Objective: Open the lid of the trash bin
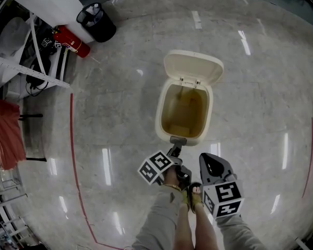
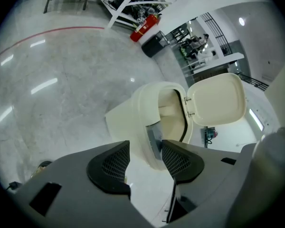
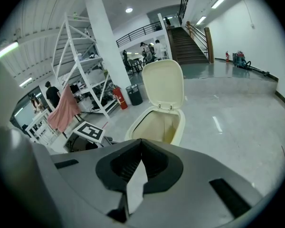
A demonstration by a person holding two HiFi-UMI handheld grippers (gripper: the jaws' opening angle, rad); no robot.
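1. Black left gripper (image 1: 173, 151) points down at the near rim of the trash bin (image 1: 183, 111). Its jaws are apart and a grey tab (image 1: 178, 139) on that rim lies just beyond the gap, with nothing pinched.
2. The lid (image 1: 193, 66) already stands upright on its far hinge, so the opening looks done. The sound move is probably to draw this gripper straight back towards the person without nudging the rim, so the light bin does not rock and drop the lid.
3. The right gripper (image 1: 211, 163), just right of the left one, has its jaws together and empty. It is clear of the bin and is best kept there.
4. Far left lie a red fire extinguisher (image 1: 70, 40) and a black waste basket (image 1: 96, 22).
5. The bin is smooth cream plastic, a rounded rectangle that is empty inside. Its lid is a shallow dished panel.
6. The floor (image 1: 120, 119) is glossy pale stone, likely slippery under the bin. The gripper pads (image 2: 115, 163) are finely meshed.
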